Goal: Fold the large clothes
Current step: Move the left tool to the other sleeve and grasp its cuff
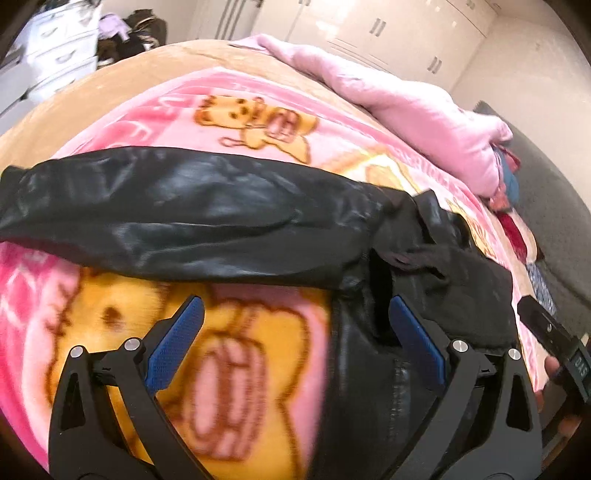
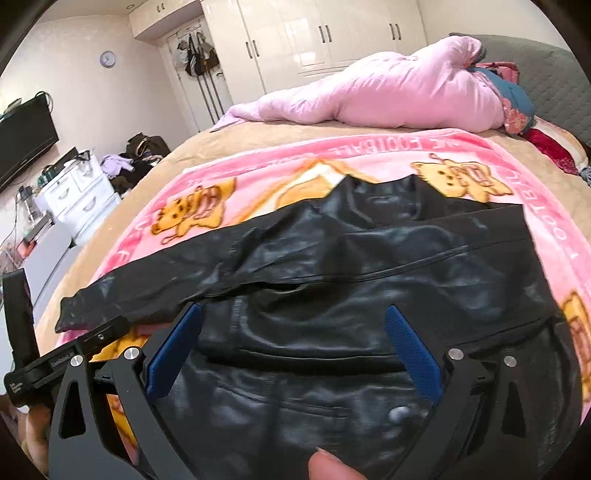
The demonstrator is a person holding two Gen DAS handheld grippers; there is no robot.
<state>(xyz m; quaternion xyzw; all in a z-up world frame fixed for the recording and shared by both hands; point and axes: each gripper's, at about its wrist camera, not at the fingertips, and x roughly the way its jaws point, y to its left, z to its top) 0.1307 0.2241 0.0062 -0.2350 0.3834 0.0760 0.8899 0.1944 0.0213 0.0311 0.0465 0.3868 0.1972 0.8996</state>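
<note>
A black leather jacket (image 2: 351, 280) lies spread on a pink cartoon-bear blanket (image 2: 280, 173) on the bed. In the left wrist view its sleeve (image 1: 177, 210) stretches out to the left and its body (image 1: 369, 387) lies at the right. My left gripper (image 1: 295, 306) is open and empty, above the blanket beside the jacket's edge, with its right finger over the jacket. My right gripper (image 2: 293, 314) is open and empty, above the jacket's body. The left gripper's body (image 2: 59, 362) shows at the lower left of the right wrist view.
A pink duvet (image 2: 388, 99) is bunched at the far side of the bed, beside a grey headboard (image 2: 546, 70). White wardrobes (image 2: 325, 33) line the back wall. White drawers (image 2: 81, 199), a clothes pile (image 2: 136, 158) and a TV (image 2: 22, 136) stand left.
</note>
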